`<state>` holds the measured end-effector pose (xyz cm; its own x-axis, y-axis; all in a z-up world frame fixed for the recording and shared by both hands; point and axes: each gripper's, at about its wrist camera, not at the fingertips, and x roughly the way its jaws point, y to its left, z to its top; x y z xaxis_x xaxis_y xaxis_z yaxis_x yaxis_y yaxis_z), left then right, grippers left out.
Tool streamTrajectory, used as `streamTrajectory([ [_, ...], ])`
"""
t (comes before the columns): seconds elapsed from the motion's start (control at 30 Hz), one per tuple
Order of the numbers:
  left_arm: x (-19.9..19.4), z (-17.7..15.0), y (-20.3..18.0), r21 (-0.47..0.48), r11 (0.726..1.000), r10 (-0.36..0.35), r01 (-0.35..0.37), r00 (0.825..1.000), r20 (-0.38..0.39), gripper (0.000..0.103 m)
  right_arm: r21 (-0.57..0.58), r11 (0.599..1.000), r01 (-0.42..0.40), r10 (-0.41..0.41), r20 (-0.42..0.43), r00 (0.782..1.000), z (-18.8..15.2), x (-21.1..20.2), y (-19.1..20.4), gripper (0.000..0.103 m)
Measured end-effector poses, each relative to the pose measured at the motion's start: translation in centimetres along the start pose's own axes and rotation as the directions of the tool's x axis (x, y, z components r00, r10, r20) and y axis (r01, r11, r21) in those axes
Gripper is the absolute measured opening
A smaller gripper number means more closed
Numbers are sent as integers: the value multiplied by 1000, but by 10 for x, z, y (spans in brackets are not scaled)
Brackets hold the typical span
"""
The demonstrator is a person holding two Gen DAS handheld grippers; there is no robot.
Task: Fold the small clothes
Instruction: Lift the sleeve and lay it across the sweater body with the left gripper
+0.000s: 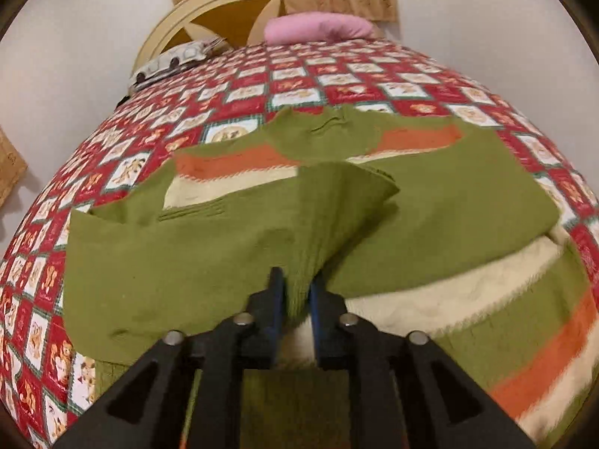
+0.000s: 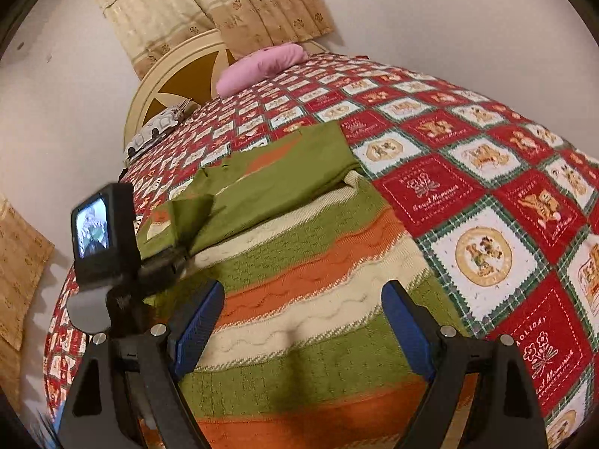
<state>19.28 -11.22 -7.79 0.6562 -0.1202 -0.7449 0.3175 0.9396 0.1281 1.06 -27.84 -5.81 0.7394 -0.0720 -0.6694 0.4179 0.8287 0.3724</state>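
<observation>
A small knitted sweater [image 1: 209, 247], green with orange and cream stripes, lies on the bed. My left gripper [image 1: 297, 288] is shut on a green sleeve cuff [image 1: 325, 217] and holds it lifted over the sweater's body. In the right wrist view the sweater [image 2: 307, 262] spreads under my right gripper [image 2: 299, 321], which is open and empty just above its striped body. The left gripper with its camera [image 2: 101, 232] shows at the left, holding the green sleeve [image 2: 191, 217].
The bed has a red and white patchwork quilt [image 2: 479, 202]. A pink pillow [image 1: 318, 28] and a patterned pillow [image 1: 176, 61] lie by the cream headboard [image 1: 209, 7]. Curtains [image 2: 224, 3] hang behind. White walls flank the bed.
</observation>
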Motion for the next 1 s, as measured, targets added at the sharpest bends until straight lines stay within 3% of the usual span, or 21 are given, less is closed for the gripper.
streamTrajectory([
  [0.03, -7, -2, 3, -7, 1000, -16, 16, 1000, 2, 65, 10, 1000, -15, 15, -4, 1000, 4, 1, -2, 86],
  [0.1, -24, -10, 21, -70, 997, -38, 39, 999, 16, 103, 35, 998, -51, 52, -15, 999, 13, 3, -3, 87],
  [0.2, -55, -29, 58, -172, 985, -18, 33, 996, 88, 103, 49, 992, -118, 119, -22, 993, 35, 9, 4, 87],
  [0.33, -48, -45, 96, -265, 963, 52, -41, 998, 37, 103, -42, 965, -257, 252, -103, 962, 69, 44, 45, 86],
  [0.43, -28, -64, 113, -373, 927, 39, -35, 999, 1, 101, -73, 954, -291, 270, -215, 939, 75, 90, 73, 86],
  [0.5, -15, -75, 118, -431, 902, 9, -21, 1000, -30, 90, -82, 963, -256, 227, -266, 937, 70, 122, 89, 85],
  [0.6, -19, -75, 125, -492, 870, -1, 7, 1000, 11, 91, -164, 963, -215, 159, -297, 941, 60, 159, 111, 68],
  [0.67, -19, -79, 129, -523, 852, -13, 19, 1000, 15, 91, -264, 951, -161, 71, -322, 944, 52, 178, 126, 44],
  [0.73, -19, -79, 129, -540, 841, -21, 34, 999, 29, 92, -348, 932, -107, 0, -294, 956, 52, 179, 141, 34],
  [0.77, -20, -78, 128, -543, 839, -23, 37, 999, 33, 92, -366, 924, -109, -7, -301, 954, 54, 178, 147, 14],
  [0.8, -18, -77, 130, -543, 839, -25, 39, 999, 33, 93, -370, 921, -119, 1, -306, 952, 60, 176, 150, 4],
  [0.9, -17, -76, 128, -546, 837, -25, 40, 999, 34, 94, -390, 913, -120, 35, -217, 975, 84, 153, 164, 5],
  [1.0, -15, -81, 139, -576, 816, -32, 52, 998, 45, 95, -396, 910, -123, 96, -87, 992, 116, 115, 174, 4],
])
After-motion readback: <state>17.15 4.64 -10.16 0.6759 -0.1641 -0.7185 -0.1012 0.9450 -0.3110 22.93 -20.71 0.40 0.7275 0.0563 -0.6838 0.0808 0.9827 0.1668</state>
